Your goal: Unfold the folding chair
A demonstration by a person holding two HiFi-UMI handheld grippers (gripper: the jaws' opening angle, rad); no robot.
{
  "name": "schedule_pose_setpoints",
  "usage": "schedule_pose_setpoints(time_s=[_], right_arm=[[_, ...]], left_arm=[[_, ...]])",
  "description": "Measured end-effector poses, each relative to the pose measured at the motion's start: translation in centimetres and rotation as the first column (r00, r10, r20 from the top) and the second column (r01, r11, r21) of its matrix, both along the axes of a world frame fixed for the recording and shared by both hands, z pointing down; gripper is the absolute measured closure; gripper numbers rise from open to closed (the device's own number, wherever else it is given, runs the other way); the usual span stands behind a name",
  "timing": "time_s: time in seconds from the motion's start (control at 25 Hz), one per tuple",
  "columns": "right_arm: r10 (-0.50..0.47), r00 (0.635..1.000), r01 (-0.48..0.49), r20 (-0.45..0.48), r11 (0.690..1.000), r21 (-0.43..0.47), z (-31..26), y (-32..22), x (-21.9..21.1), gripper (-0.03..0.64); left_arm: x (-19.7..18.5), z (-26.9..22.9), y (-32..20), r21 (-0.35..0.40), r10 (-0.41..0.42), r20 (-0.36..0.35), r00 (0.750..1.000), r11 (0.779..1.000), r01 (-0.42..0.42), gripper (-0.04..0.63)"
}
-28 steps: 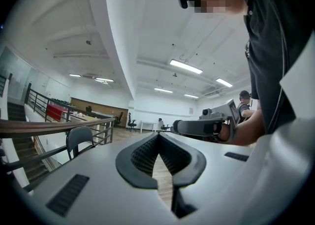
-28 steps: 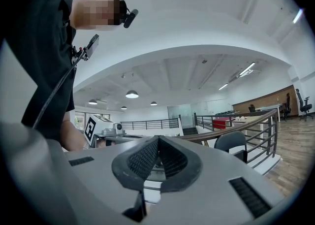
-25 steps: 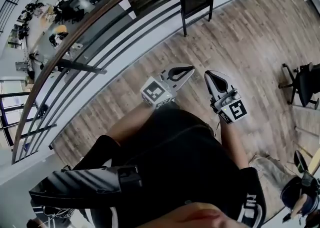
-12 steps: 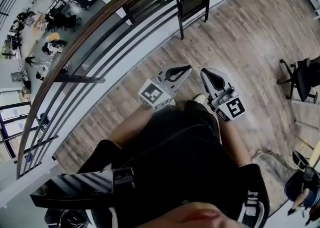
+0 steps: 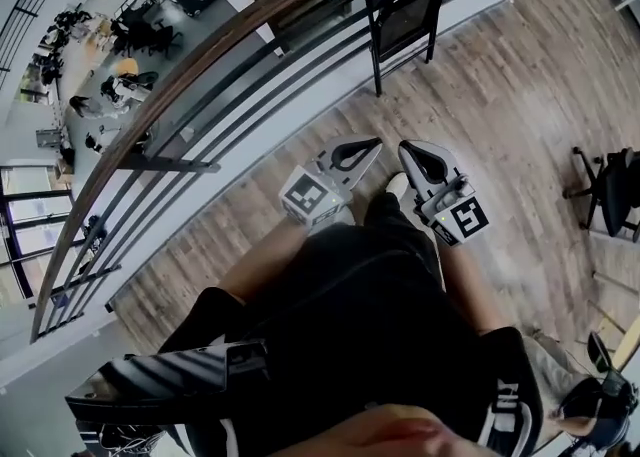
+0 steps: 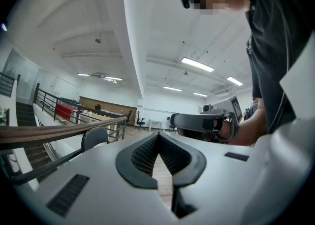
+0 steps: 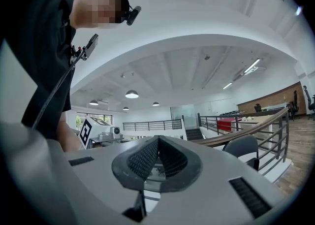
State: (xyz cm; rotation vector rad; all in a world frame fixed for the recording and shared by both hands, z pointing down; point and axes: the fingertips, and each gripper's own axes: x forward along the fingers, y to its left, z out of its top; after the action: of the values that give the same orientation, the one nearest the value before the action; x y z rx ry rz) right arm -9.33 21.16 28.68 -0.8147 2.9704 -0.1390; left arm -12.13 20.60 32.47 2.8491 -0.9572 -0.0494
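A person on a wood-plank floor [image 5: 500, 95] of an upper gallery holds two grippers out level at waist height, seen from the head view. The left gripper [image 5: 375, 145] and the right gripper [image 5: 406, 149] sit side by side near frame centre, their tips angled toward each other but apart. Each gripper's own view shows its jaws pressed together with nothing between them, the left gripper [image 6: 158, 135] and right gripper [image 7: 158, 139] both empty. The folding chair [image 5: 405, 0], black with a dark seat panel, stands upright at 12 o'clock from the grippers, well apart from them and close against the railing [image 5: 200, 75], which sweeps from 7 o'clock up to 1 o'clock with a wooden top rail. The chair shows at 9 o'clock in the left gripper view [image 6: 94, 138] and at 3 o'clock in the right gripper view [image 7: 241, 147]. A black office chair [image 5: 610, 180] stands at 3 o'clock near the head view's edge. A lower floor with desks shows beyond the railing at 10 o'clock
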Motion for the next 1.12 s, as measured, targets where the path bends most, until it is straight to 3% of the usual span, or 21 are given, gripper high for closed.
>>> schedule_pose_setpoints(time_s=[0.52,0.88,1.12], right_arm=[[-0.085,0.996,0.085,0.013,0.996,0.02,0.0,-11.5,5.5,0.609],[-0.081,0.99,0.085,0.117,0.996,-0.029,0.2,-17.5,9.6,0.609],[-0.057,0.995,0.059,0.077,0.998,-0.025,0.5,-20.4,10.8,0.609]], left_arm=[[6.0,-0.9,-11.7,0.007,-0.081,0.04,0.996,0.997,0.08,0.592],[9.2,-0.6,-17.4,-0.026,-0.126,0.076,0.989,0.991,0.129,0.592],[10.6,-0.7,-19.9,-0.012,-0.118,0.088,0.989,0.993,0.12,0.592]])
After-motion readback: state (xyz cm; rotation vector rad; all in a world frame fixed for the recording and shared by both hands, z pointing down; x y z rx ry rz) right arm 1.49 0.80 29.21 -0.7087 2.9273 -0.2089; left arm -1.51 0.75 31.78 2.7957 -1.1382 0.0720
